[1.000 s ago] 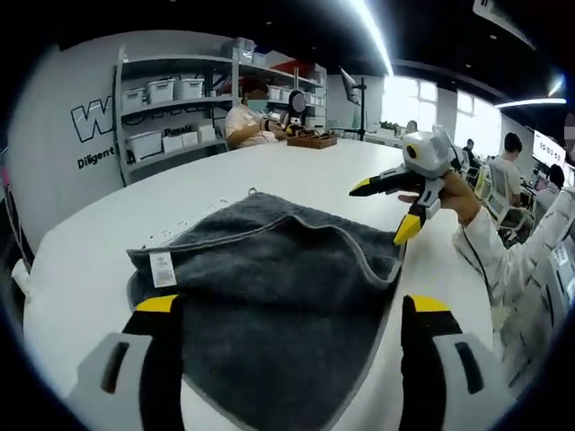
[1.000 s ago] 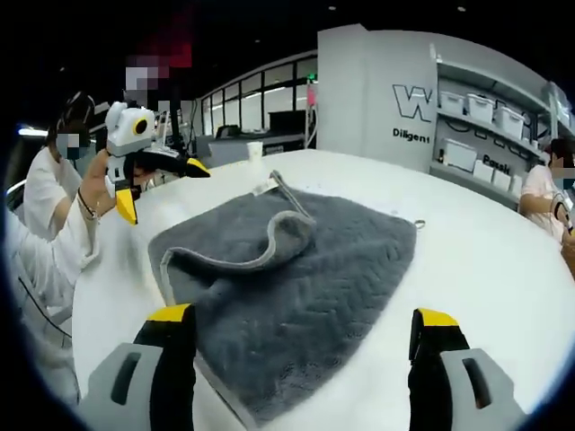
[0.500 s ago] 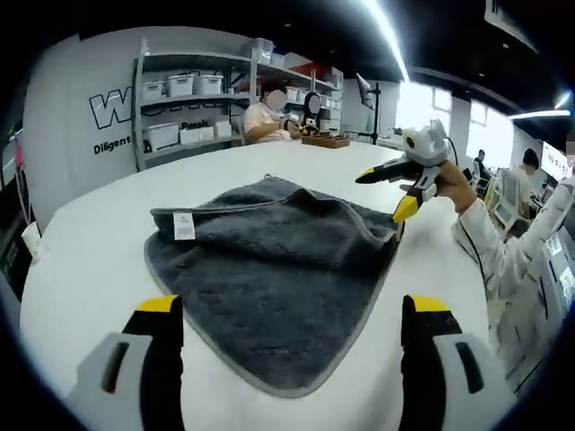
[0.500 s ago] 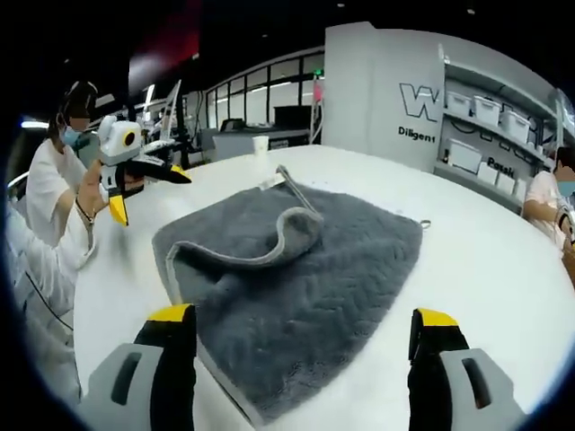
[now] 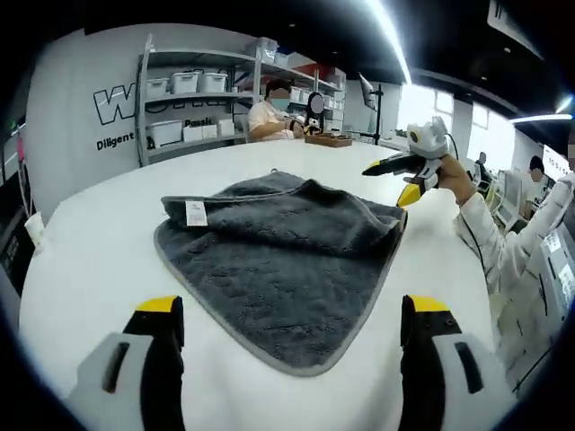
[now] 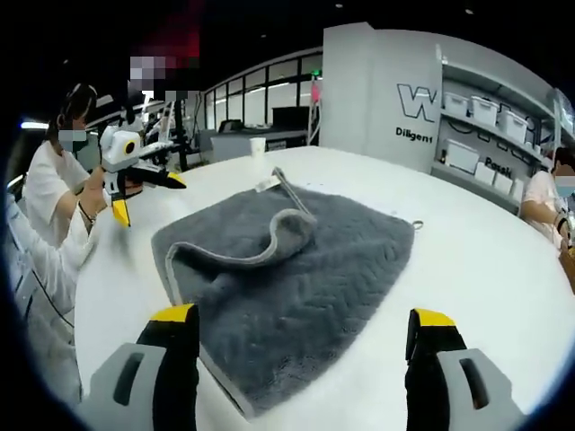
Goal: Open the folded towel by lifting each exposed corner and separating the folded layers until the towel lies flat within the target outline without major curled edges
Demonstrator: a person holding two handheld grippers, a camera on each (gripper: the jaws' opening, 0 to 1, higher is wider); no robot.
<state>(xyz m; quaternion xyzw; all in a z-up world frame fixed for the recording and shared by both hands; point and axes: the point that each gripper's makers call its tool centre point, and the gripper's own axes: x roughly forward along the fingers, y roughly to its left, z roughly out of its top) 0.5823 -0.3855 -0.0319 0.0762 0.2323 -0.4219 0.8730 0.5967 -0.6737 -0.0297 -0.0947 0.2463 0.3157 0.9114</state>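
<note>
We see a dark grey towel [image 5: 278,260] lying on a white desk [image 5: 99,242], out ahead of both grippers and touched by neither. In the left gripper view, the left hand-held gripper [image 5: 292,314] rises from the bottom with its yellow-tipped jaws standing wide apart, holding nothing, its tips just short of the towel's near edge. The towel is still partly folded: an upper layer lies over the far part, and a small white label [image 5: 195,213] shows at its left corner. A pale hem runs around its edge.

In the right gripper view, the right hand-held gripper [image 6: 301,328] likewise has its jaws spread apart and empty, with the towel [image 6: 296,278] between and beyond them. Here we see one edge of the towel curled back into a raised loop near its middle, the pale hem turned up. A small hanging loop [image 6: 419,224] lies at the towel's far right corner, on the desk [image 6: 485,260].

Each gripper also appears in the other's view, held in a hand above the desk past the towel's far side, jaws parted: the right one [image 5: 395,179] in the left gripper view, the left one [image 6: 148,194] in the right gripper view.

Shelving with white bins [image 5: 189,85] stands along the wall behind, and a seated person [image 5: 274,117] works at the far side of the desk
</note>
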